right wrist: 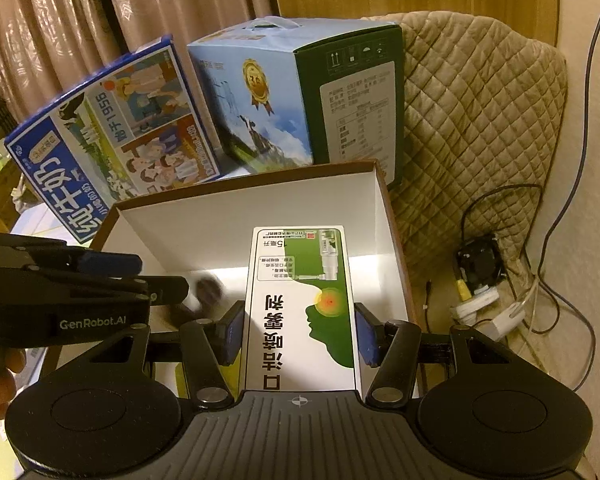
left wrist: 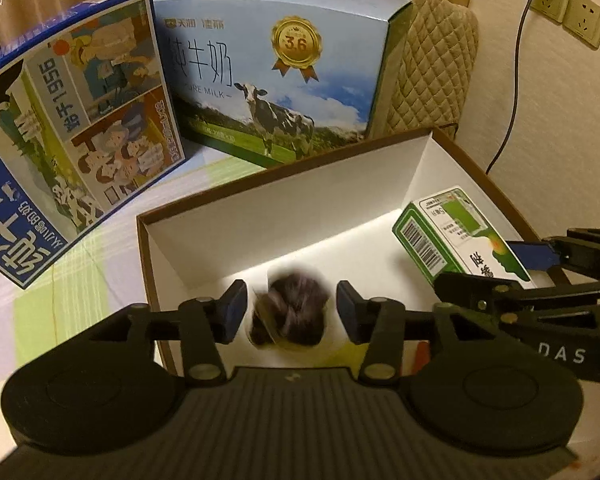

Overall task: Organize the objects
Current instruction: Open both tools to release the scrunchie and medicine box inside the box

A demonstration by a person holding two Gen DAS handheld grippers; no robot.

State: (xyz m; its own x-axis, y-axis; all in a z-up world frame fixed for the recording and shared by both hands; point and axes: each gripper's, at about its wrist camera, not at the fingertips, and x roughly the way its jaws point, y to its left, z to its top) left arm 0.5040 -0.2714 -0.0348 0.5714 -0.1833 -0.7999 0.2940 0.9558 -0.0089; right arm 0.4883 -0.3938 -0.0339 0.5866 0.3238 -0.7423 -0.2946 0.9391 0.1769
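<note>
Only my left camera shows clearly the blurred dark round object (left wrist: 288, 308), loose between my spread left tongs (left wrist: 291, 312) over the white-lined cardboard box (left wrist: 260, 200). My right tongs (right wrist: 299, 334) pinch the green-and-white carton (right wrist: 300, 304), printed with a head silhouette, above the same box.

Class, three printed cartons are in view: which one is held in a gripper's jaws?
The small green-and-white carton, clamped by the right gripper above the open white box. The two bigger milk cartons, blue and sky-printed, stand untouched behind.
</note>
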